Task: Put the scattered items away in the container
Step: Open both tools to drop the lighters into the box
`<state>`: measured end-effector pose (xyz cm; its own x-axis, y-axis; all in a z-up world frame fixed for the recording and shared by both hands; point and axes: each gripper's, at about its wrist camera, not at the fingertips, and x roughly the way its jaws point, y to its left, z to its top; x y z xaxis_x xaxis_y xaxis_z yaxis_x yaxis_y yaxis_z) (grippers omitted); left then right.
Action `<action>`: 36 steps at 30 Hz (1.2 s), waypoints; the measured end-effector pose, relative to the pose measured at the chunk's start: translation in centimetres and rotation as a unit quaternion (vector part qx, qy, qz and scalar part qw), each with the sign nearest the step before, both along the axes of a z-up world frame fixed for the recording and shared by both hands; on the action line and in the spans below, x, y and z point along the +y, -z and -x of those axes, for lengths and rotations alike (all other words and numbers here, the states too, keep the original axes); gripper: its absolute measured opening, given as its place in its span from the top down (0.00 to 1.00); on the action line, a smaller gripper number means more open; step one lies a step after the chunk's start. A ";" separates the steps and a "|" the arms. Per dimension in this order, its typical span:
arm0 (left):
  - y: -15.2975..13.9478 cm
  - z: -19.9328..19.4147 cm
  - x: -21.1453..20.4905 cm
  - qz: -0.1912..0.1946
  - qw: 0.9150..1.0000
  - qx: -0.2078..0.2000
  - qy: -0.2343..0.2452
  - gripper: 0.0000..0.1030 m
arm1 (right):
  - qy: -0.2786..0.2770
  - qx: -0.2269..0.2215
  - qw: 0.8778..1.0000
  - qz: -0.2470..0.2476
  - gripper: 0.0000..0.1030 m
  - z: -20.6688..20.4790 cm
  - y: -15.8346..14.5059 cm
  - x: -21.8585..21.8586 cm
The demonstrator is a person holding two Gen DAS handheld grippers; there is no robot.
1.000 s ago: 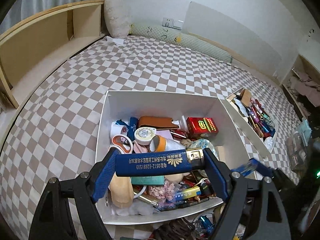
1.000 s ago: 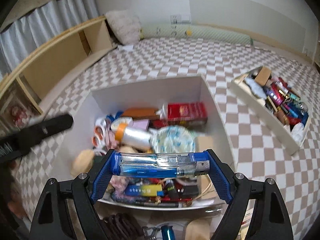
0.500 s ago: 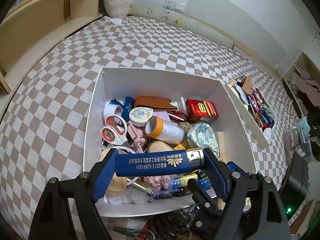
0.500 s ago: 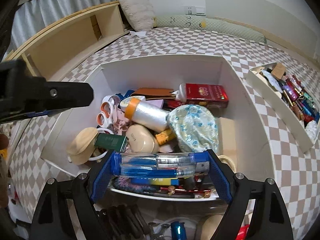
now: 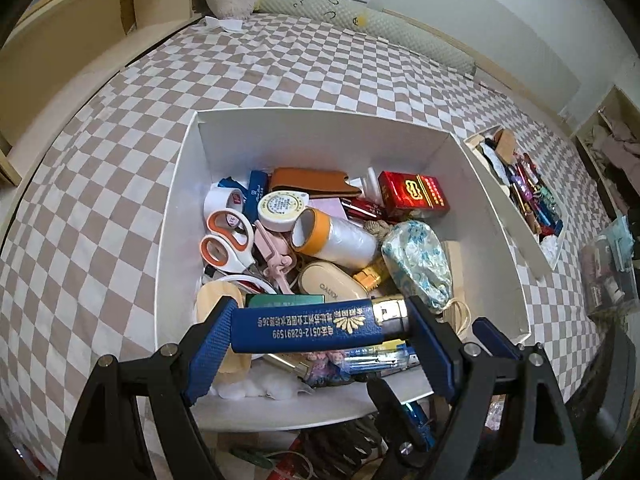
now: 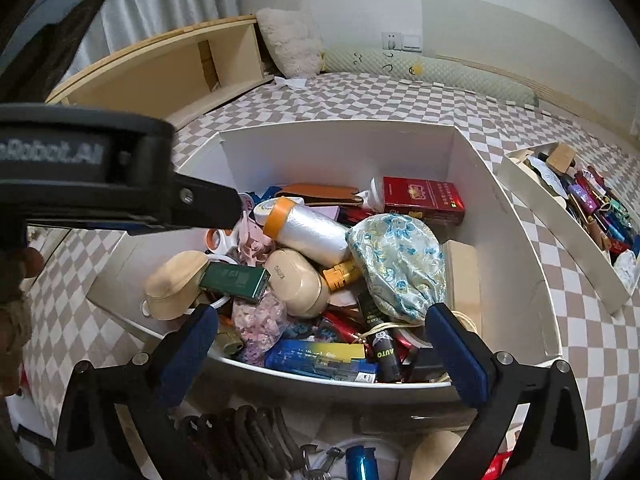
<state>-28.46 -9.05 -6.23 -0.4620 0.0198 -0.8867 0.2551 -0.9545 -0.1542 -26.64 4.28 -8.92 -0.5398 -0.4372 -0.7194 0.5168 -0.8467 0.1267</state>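
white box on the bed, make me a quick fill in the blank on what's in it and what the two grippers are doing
1. The left gripper is clamped on a ____ lighter with gold print.
2. The jaws of the right gripper are opening with ____ between them.
3. The scissors in the white box have ____ and white handles.
4. The cigarette pack is ____.

Missing words: blue; nothing; orange; red

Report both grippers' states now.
Left gripper: shut on the dark blue lighter.
Right gripper: opening, nothing between its jaws, above the white box.
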 end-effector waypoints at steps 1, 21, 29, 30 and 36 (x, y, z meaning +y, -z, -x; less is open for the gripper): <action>0.1 0.1 0.2 0.003 1.000 -0.001 0.001 0.18 | -0.001 0.002 1.000 0.002 0.00 -0.1 0.0 0.1; 0.4 -0.3 -0.4 0.032 0.999 -0.008 -0.004 0.09 | -0.004 0.011 1.000 0.013 0.00 -0.5 -0.1 0.4; 0.2 -1.0 -1.0 0.035 0.999 0.001 -0.012 0.09 | -0.002 0.008 1.000 0.002 0.00 -0.6 -0.6 0.4; 0.1 -1.1 -1.0 0.033 0.999 0.002 -0.011 0.09 | -0.001 0.007 1.000 0.002 0.00 -0.6 -0.7 0.5; -0.4 -1.5 -0.2 0.043 0.999 0.010 0.007 0.09 | 0.007 0.016 1.000 -0.001 0.00 -1.1 -2.2 1.4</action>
<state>-26.93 -9.21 -5.80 -0.4795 -0.0498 -0.8761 0.2393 -0.9680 -0.0759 -25.56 5.64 -6.72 -0.5686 -0.4274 -0.7029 0.5081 -0.8545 0.1085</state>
